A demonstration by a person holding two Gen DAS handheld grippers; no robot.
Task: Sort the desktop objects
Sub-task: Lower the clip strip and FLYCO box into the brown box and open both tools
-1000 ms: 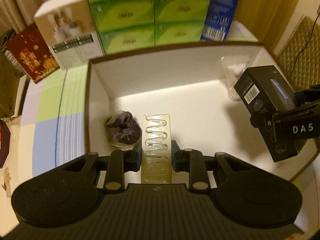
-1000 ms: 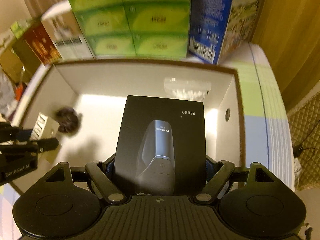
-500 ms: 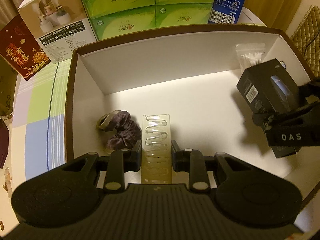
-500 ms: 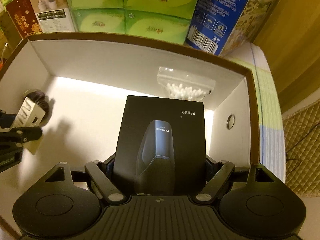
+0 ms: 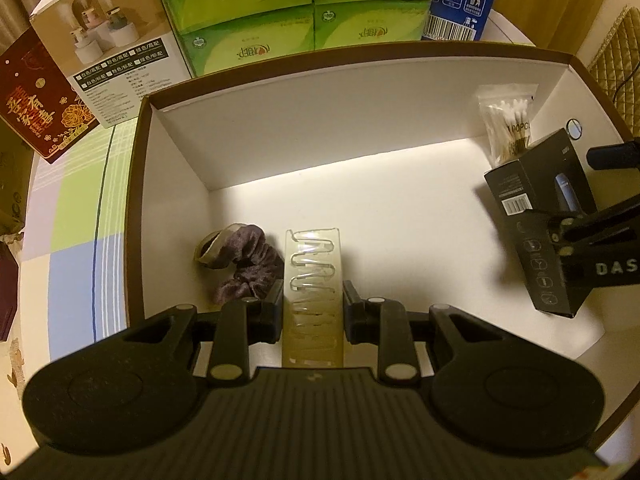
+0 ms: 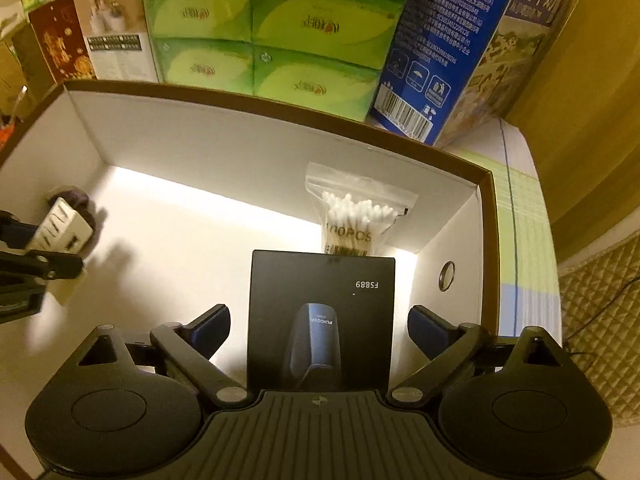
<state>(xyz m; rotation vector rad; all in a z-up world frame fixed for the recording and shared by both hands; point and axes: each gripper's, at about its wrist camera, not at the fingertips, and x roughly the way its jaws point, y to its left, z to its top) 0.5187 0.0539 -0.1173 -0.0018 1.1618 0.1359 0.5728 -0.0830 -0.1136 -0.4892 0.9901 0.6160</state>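
Observation:
A white-lined open box (image 5: 280, 148) (image 6: 240, 148) holds the sorted items. My left gripper (image 5: 312, 308) is shut on a clear plastic clip pack (image 5: 314, 280) low over the box floor, beside a purple scrunchie (image 5: 244, 264). My right gripper (image 6: 318, 328) is open, its blue pads (image 6: 212, 326) clear of the black shaver box (image 6: 320, 312), which rests in the box's right part. The shaver box (image 5: 540, 216) also shows in the left wrist view. A bag of cotton swabs (image 6: 354, 216) (image 5: 508, 128) leans in the far right corner.
Green tissue packs (image 5: 304, 12) (image 6: 260, 40), a blue carton (image 6: 448, 48), a white humidifier box (image 5: 108, 52) and a red box (image 5: 40, 108) stand behind the box. A checked cloth (image 5: 76, 220) covers the table on the left.
My right gripper has opened and let go of the shaver box, which now sits lower in the box. Both grippers have moved further down into the box.

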